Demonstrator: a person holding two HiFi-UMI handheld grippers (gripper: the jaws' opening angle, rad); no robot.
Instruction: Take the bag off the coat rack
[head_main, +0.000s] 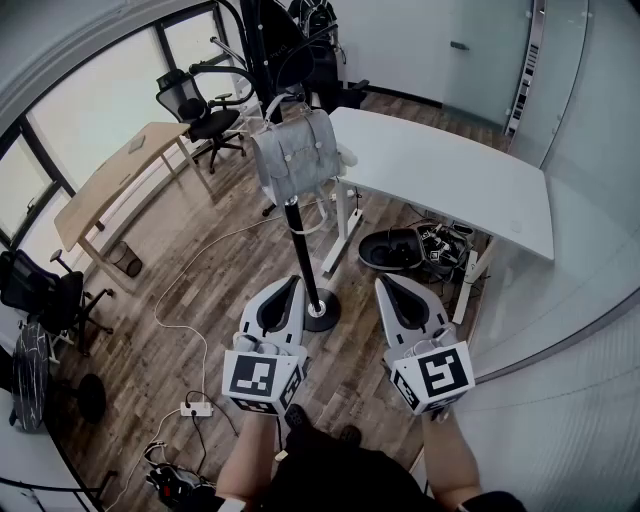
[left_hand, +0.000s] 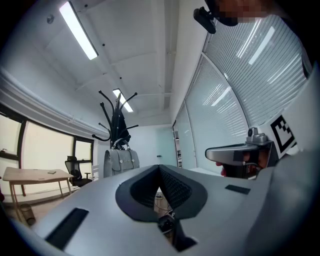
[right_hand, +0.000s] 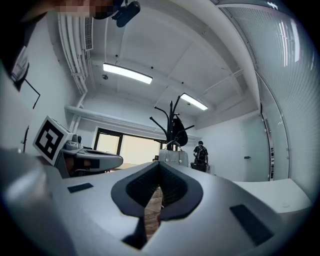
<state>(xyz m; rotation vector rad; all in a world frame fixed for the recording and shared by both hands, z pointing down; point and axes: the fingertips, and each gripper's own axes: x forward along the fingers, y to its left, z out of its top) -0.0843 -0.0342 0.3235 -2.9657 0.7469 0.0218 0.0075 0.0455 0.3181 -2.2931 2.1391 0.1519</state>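
Note:
A grey satchel bag (head_main: 294, 152) hangs by its handle on a black coat rack (head_main: 300, 250) whose round base (head_main: 321, 315) stands on the wood floor. The same bag (left_hand: 120, 161) shows in the left gripper view, hanging from the rack (left_hand: 116, 120) ahead and to the left. In the right gripper view the bag (right_hand: 174, 157) hangs straight ahead on the rack (right_hand: 172, 122). My left gripper (head_main: 291, 287) and right gripper (head_main: 388, 285) are held side by side, well short of the bag, both shut and empty. Their jaw tips meet at the left gripper (left_hand: 159, 167) and the right gripper (right_hand: 159, 165).
A white desk (head_main: 450, 175) stands right of the rack with cables and a black object beneath. A wooden table (head_main: 110, 185) and black office chair (head_main: 205, 110) sit at left by the windows. A power strip (head_main: 195, 408) with cords lies on the floor. A person (right_hand: 200, 152) stands far off.

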